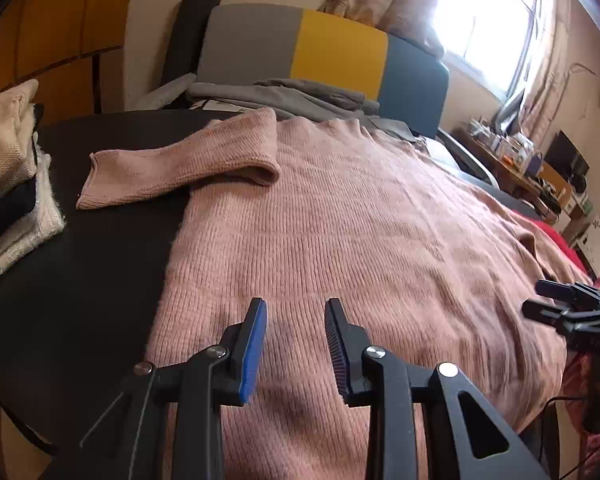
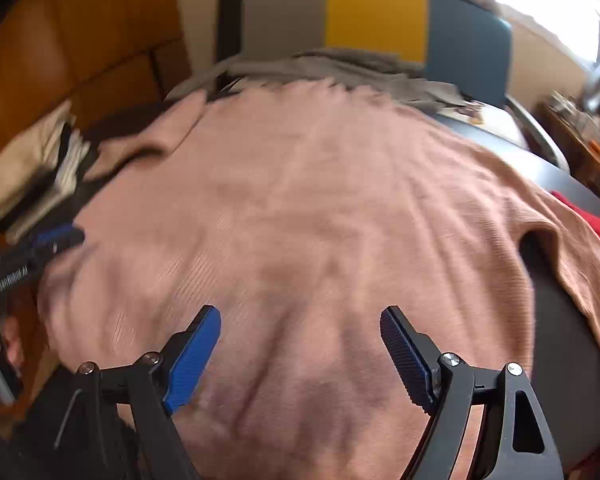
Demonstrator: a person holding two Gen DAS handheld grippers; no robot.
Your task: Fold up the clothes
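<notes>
A pink knit sweater [image 1: 340, 232] lies spread flat on a dark table [image 1: 100, 264], its left sleeve [image 1: 172, 168] folded across the table's left side. My left gripper [image 1: 296, 308] hovers open over the sweater's near hem with nothing between its fingers. In the right wrist view the same sweater [image 2: 300, 208] fills the frame, and my right gripper [image 2: 300, 316] stands wide open above its near edge. The right sleeve [image 2: 572, 248] hangs off to the right. Each gripper shows in the other's view: the right gripper [image 1: 540, 300] at the right edge, the left gripper [image 2: 64, 236] at the left.
A stack of folded cream, black and white clothes [image 1: 12, 184] sits on the table's left. Behind the table stands a grey, yellow and blue chair [image 1: 320, 52] with grey garments [image 1: 284, 96] draped on it. A red cloth [image 2: 596, 228] lies right; a cluttered desk [image 1: 532, 164] stands under the window.
</notes>
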